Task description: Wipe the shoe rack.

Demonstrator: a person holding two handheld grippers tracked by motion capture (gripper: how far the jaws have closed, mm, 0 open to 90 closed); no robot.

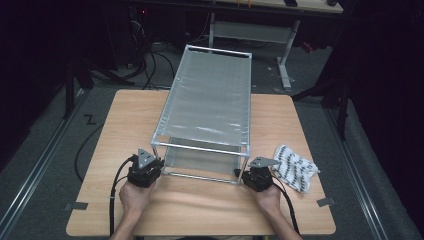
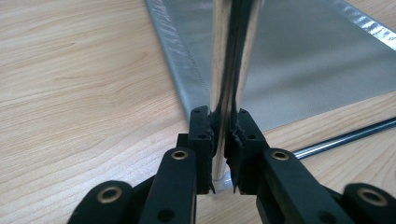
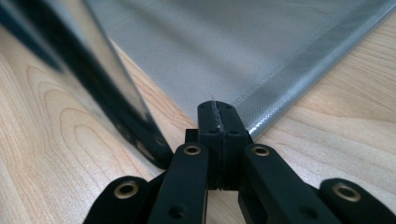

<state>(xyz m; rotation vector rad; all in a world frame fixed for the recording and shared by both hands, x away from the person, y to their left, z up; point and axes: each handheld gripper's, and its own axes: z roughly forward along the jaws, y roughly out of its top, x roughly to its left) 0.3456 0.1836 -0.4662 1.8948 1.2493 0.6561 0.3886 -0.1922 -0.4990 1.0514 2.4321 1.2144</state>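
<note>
Two-tier metal rack with grey mesh shelves stands lengthwise down the middle of the wooden table, its near end close to the table's near edge, so both front legs are within reach of the person's hands. Left gripper sits at the rack's near-left corner; in the left gripper view its jaws are clenched on the chrome front leg, pads pressed either side just above the foot, probably to steady or shift the frame. Right gripper rests at the near-right corner; the right gripper view shows jaws fully clenched on nothing, with the right leg passing to one side and the lower mesh shelf's hemmed corner just ahead. So only the left side is truly grasped. High view adds the patterned cloth lying near the table's near-right corner, just beside the right hand, which the gripper views miss; they give the contact detail instead.
</note>
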